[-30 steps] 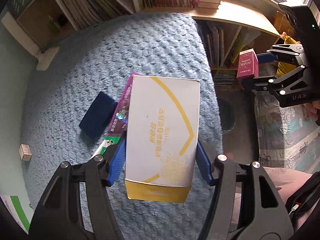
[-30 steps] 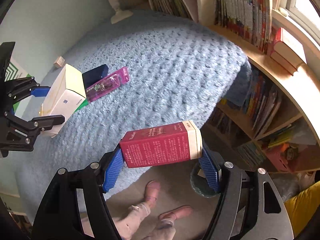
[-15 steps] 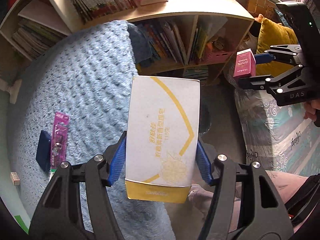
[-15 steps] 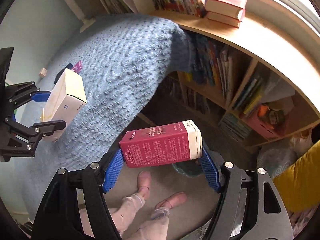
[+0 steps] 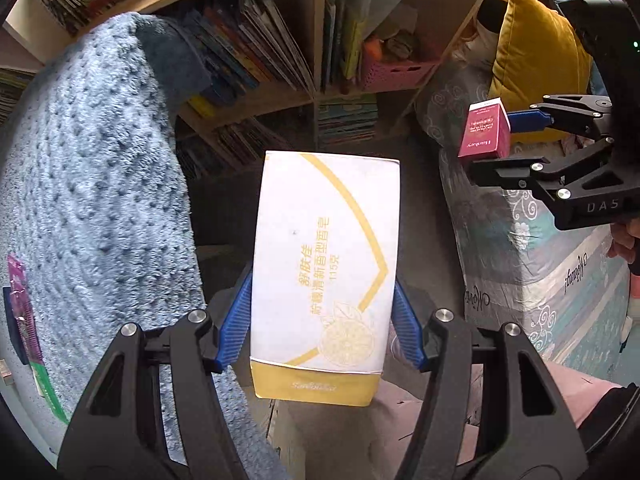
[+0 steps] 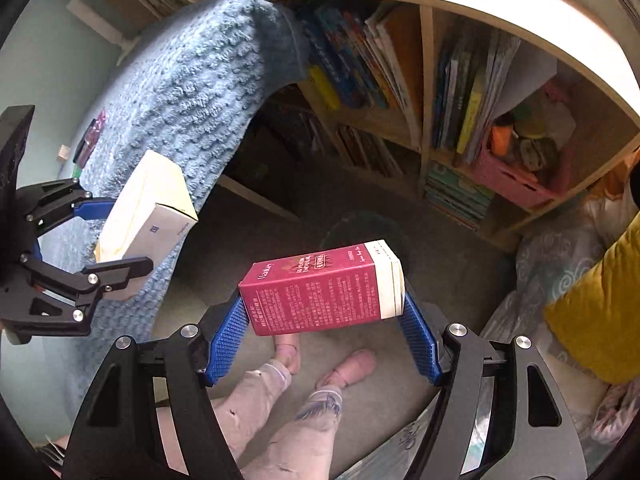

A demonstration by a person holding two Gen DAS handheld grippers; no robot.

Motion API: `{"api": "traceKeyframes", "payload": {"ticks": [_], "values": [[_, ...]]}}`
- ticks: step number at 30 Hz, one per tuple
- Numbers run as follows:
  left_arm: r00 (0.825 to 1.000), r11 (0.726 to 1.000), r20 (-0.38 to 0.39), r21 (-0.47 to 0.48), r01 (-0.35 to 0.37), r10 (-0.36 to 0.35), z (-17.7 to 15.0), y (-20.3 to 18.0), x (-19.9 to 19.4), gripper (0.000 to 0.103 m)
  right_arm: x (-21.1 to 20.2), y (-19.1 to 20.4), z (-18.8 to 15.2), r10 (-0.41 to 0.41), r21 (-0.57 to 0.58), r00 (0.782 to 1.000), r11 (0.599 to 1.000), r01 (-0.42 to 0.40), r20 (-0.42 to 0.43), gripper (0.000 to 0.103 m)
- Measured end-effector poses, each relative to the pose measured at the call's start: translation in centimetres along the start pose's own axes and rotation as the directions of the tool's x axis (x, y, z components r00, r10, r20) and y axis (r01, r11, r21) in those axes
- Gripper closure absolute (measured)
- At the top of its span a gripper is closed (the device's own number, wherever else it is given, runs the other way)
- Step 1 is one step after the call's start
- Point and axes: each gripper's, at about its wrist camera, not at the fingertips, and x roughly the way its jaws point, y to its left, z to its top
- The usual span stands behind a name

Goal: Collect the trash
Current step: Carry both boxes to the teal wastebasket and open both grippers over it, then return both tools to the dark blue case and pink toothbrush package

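My left gripper point(image 5: 322, 320) is shut on a white and yellow box point(image 5: 324, 264), held lengthwise over the dark floor beside the bed. My right gripper point(image 6: 322, 334) is shut on a red carton point(image 6: 324, 290), its blue pads pressing both ends. A dark round bin point(image 6: 360, 224) stands on the floor just behind the carton in the right wrist view. The left wrist view shows the red carton point(image 5: 484, 130) at the upper right in the other gripper. The right wrist view shows the white and yellow box point(image 6: 148, 208) at the left. A purple wrapper point(image 5: 22, 304) and a dark blue flat item point(image 5: 12, 320) lie on the blue blanket.
A blue blanket point(image 5: 88, 184) covers the bed on the left. A wooden bookshelf point(image 6: 424, 92) full of books and a pink basket point(image 6: 512, 176) stands ahead. A yellow cushion point(image 5: 536, 52) and patterned bedding point(image 5: 520, 248) are on the right. A person's legs and feet point(image 6: 304, 376) stand below.
Both grippers have swung off the blue blanket toward the bookshelf and floor and dropped lower, each still holding its box. The dark bin has come into view.
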Motion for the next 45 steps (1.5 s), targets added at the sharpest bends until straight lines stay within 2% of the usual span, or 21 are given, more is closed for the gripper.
{"api": "traceKeyframes", "payload": {"ticks": [7, 10, 19, 22, 23, 25, 27, 29, 39, 45], "values": [[0.998, 0.999, -0.057, -0.027, 0.035, -0.037, 1.0, -0.9, 5.0, 0.044, 3.6, -1.9, 0.1, 0.032, 0.024, 0.998, 0.999, -0.031, -0.057, 0.032], [0.994, 0.997, -0.078, -0.04, 0.071, -0.074, 1.5, -1.1, 7.4, 0.044, 5.8, -2.7, 0.4, 0.047, 0.045, 0.995, 0.998, -0.043, -0.086, 0.032], [0.988, 0.994, -0.121, -0.058, 0.092, -0.098, 2.8, -0.7, 13.1, 0.043, 11.3, -4.1, 1.2, 0.078, 0.082, 0.986, 0.994, -0.067, -0.145, 0.032], [0.986, 0.993, -0.128, -0.076, 0.093, -0.102, 3.4, -0.4, 14.0, 0.038, 12.0, -4.5, 1.7, 0.074, 0.095, 0.988, 0.994, -0.061, -0.135, 0.03], [0.987, 0.994, -0.134, -0.081, 0.077, -0.087, 3.5, -0.2, 14.4, 0.024, 12.2, -4.8, 1.8, 0.078, 0.109, 0.988, 0.992, -0.063, -0.136, 0.03], [0.989, 0.994, -0.132, -0.092, 0.052, -0.064, 3.7, 0.3, 14.8, 0.02, 12.4, -5.3, 2.1, 0.077, 0.124, 0.988, 0.99, -0.06, -0.137, 0.03], [0.988, 0.993, -0.137, -0.105, 0.055, -0.069, 3.7, 0.9, 14.8, 0.02, 12.1, -5.5, 2.3, 0.08, 0.131, 0.988, 0.989, -0.063, -0.129, 0.027], [0.989, 0.992, -0.128, -0.115, 0.056, -0.07, 3.8, 1.2, 14.3, 0.02, 11.8, -5.7, 2.5, 0.095, 0.14, 0.988, 0.987, -0.078, -0.12, 0.015], [0.995, 0.989, -0.078, -0.143, 0.047, -0.059, 2.6, 2.2, 10.7, 0.02, 10.0, -5.3, 3.1, 0.089, 0.135, 0.991, 0.988, -0.076, -0.095, 0.015], [0.998, 0.982, -0.009, -0.176, 0.062, -0.064, 0.2, 2.9, 5.5, 0.02, 7.4, -3.0, 3.3, 0.086, 0.085, 0.993, 0.993, -0.079, -0.082, 0.015]]}}
